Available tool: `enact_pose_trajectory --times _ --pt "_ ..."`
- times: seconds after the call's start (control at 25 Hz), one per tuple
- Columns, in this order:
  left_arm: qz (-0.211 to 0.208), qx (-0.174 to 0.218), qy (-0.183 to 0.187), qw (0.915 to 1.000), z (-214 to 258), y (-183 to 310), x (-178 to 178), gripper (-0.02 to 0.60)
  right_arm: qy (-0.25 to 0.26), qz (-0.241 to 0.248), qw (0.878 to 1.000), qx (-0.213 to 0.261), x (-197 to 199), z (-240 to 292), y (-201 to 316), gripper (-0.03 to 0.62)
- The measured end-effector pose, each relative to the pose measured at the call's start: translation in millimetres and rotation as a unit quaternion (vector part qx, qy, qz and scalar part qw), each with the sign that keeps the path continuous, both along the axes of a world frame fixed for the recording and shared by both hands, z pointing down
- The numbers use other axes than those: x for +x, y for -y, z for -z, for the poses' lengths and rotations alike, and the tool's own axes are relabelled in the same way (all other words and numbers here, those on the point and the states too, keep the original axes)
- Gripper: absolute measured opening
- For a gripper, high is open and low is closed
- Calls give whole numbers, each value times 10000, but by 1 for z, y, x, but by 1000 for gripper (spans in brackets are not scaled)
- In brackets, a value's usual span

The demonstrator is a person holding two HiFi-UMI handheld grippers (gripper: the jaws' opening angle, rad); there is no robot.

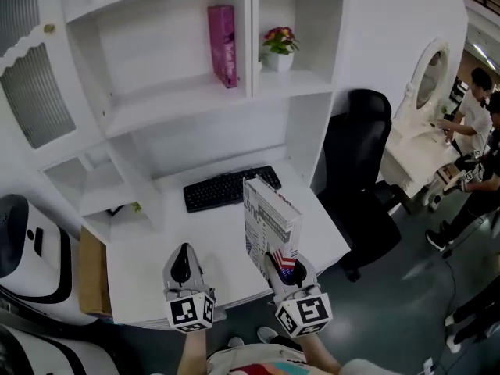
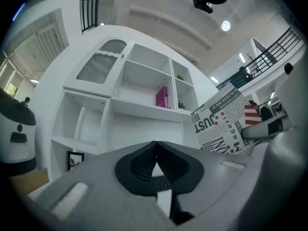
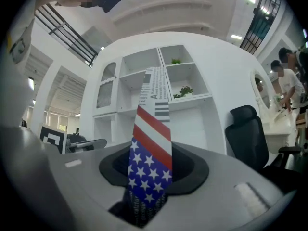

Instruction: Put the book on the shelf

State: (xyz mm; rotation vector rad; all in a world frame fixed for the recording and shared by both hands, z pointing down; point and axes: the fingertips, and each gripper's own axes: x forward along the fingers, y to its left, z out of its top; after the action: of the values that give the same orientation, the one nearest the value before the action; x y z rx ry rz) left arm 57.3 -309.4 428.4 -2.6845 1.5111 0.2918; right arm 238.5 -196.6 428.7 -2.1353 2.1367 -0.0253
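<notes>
The book (image 1: 269, 225), covered in black-and-white newsprint with a stars-and-stripes spine, stands upright over the white desk (image 1: 148, 272). My right gripper (image 1: 283, 266) is shut on its lower near corner. In the right gripper view the flag spine (image 3: 150, 148) rises between the jaws toward the shelves (image 3: 144, 73). My left gripper (image 1: 183, 266) hovers to the book's left with its jaws shut and nothing in them. From the left gripper view (image 2: 155, 160) the book's cover (image 2: 226, 126) shows at the right. The white shelf unit (image 1: 172, 92) stands behind the desk.
A pink book (image 1: 223, 45) stands on the upper shelf, with a flower pot (image 1: 279, 49) in the compartment to its right. A black keyboard (image 1: 230, 187) lies on the desk. A black office chair (image 1: 355, 178) is at the right, and people (image 1: 476, 131) beyond it.
</notes>
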Motion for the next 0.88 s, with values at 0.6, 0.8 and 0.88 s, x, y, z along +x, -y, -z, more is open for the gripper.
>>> enact_pose_trajectory --times 0.6,0.8,0.88 --pt "660 120 98 9977 22 8 0 2 -92 831 9964 113 8 15 70 155" --pt "733 71 92 9972 23 13 -16 2 -55 751 9970 163 1 15 77 155" --pt "765 39 53 9970 24 18 -23 2 -83 720 9972 187 -3 17 81 155"
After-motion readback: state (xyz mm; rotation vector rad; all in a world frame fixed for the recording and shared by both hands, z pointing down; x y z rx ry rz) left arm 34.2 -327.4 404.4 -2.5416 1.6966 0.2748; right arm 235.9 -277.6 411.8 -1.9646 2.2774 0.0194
